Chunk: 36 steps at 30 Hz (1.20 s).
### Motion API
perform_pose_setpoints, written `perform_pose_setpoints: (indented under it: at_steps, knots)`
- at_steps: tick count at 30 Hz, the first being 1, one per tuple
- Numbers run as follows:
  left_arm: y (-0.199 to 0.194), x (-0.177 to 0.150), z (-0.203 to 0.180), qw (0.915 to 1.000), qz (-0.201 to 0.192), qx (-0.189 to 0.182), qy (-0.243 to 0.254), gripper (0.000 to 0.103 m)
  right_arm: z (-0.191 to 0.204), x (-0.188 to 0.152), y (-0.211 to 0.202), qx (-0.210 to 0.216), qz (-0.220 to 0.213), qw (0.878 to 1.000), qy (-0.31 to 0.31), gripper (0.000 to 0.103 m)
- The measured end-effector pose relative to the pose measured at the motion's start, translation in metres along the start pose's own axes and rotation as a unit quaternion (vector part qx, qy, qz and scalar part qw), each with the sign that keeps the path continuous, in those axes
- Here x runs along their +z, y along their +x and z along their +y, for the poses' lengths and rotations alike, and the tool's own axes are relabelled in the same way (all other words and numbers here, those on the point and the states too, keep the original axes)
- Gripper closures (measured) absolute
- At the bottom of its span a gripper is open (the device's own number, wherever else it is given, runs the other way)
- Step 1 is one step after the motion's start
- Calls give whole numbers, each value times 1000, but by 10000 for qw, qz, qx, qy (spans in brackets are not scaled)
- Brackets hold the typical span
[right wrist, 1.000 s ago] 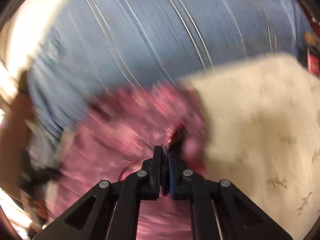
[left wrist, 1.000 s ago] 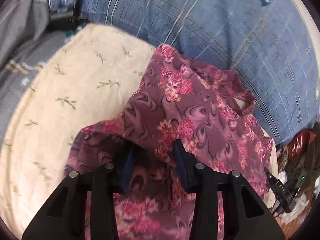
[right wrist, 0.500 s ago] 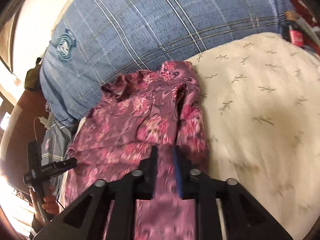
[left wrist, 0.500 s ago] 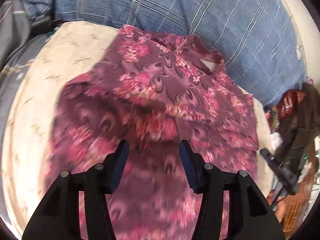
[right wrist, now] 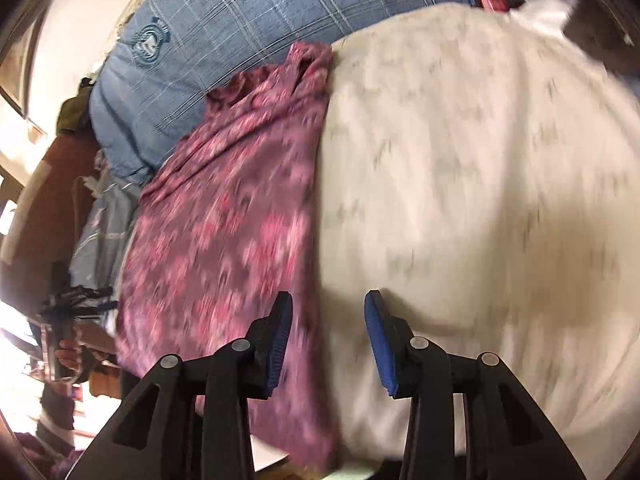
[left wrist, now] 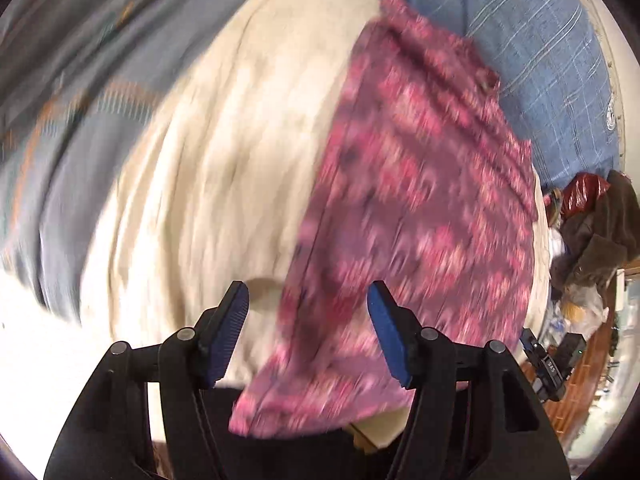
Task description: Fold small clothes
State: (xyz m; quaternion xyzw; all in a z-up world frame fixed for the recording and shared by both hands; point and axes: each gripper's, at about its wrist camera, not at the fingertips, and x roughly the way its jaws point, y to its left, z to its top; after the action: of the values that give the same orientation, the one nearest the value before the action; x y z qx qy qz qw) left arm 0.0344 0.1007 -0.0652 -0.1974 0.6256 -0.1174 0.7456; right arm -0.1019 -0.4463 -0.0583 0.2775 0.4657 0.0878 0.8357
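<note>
The left wrist view alone shows a grey-blue cloth (left wrist: 60, 128) at 9 to 11 o'clock and a brown heap of clutter (left wrist: 592, 224) at 3 o'clock. The right wrist view alone shows a crest printed on the blue plaid (right wrist: 224, 40) at 11 o'clock and a hand holding a black device (right wrist: 64, 312) at 8 o'clock.

The dress (left wrist: 416, 208) lies folded in a long strip on the cream sheet (left wrist: 224, 152), its top toward the plaid at 12 to 1 o'clock; in the right view the dress (right wrist: 228, 220) runs from 11 to 6 o'clock along the sheet's (right wrist: 480, 184) left edge.

The left gripper (left wrist: 308, 332) is spread wide, empty, above the dress's near left edge. The right gripper (right wrist: 328, 340) is likewise spread, empty, astride the dress's right edge. Both views are motion-blurred.
</note>
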Motion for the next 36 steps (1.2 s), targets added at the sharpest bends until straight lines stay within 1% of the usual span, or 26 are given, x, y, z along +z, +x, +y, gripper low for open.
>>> perform_pose_setpoints:
  at_steps: [2, 3, 6, 8, 10, 11, 12, 13, 14, 15, 16, 17, 18, 19, 21, 23, 26, 29, 31, 36]
  knots:
    - [4, -19, 3, 9997, 101, -214, 61, 42, -2, -14, 0, 264, 235, 9993, 100, 61]
    - [5, -26, 0, 9995, 104, -256, 135, 41, -1, -21, 1, 373, 342, 9987, 88, 61]
    - [9, -39, -5, 9987, 188, -329, 338, 39, 6, -38, 6, 484, 664, 9965, -177, 61]
    - [12, -44, -9, 9985, 200, -321, 408, 39, 9, -41, 6, 615, 698, 9953, -276, 60]
    - [13, -45, -12, 9983, 186, -361, 427, 39, 11, -41, 8, 627, 781, 9944, -339, 73]
    - [12, -46, -11, 9981, 184, -406, 419, 39, 11, -42, 10, 614, 862, 9937, -372, 76]
    - [11, -46, -9, 9980, 181, -451, 409, 39, 11, -44, 12, 600, 937, 9930, -398, 82]
    - [10, -47, -8, 9978, 176, -505, 403, 40, 12, -45, 14, 544, 1007, 9924, -461, 85]
    - [10, -48, -7, 9978, 180, -490, 419, 42, 13, -47, 16, 509, 1056, 9918, -512, 87]
    - [11, -48, -7, 9980, 183, -413, 450, 57, 14, -49, 16, 473, 1079, 9914, -567, 92]
    - [13, -49, -7, 9979, 218, -364, 492, 79, 15, -50, 16, 449, 1062, 9914, -625, 93]
    - [15, -50, -6, 9976, 291, -405, 485, 89, 17, -50, 14, 499, 1024, 9912, -668, 95]
    - [17, -52, -5, 9970, 360, -523, 450, 98, 20, -49, 12, 570, 957, 9914, -684, 96]
    - [17, -53, -5, 9963, 382, -638, 424, 98, 23, -48, 8, 634, 861, 9918, -706, 96]
    - [13, -54, -8, 9960, 288, -702, 479, 98, 26, -43, -1, 739, 674, 9926, -685, 96]
    - [5, -52, -10, 9942, 155, -950, 471, 98, 27, -38, -9, 884, 479, 9932, -587, 97]
    - [-9, -44, -16, 9895, -94, -1383, 409, 98, 28, -26, -15, 1109, 178, 9931, -350, 97]
    - [-21, -32, -24, 9849, -320, -1655, 384, 98, 28, -13, -20, 1259, -92, 9918, -188, 97]
    - [-30, -22, -25, 9826, -413, -1775, 357, 98, 29, -5, -21, 1293, -215, 9913, -134, 97]
    - [-40, 5, -38, 9782, -704, -1934, 271, 98, 33, 18, -23, 1408, -479, 9889, -42, 97]
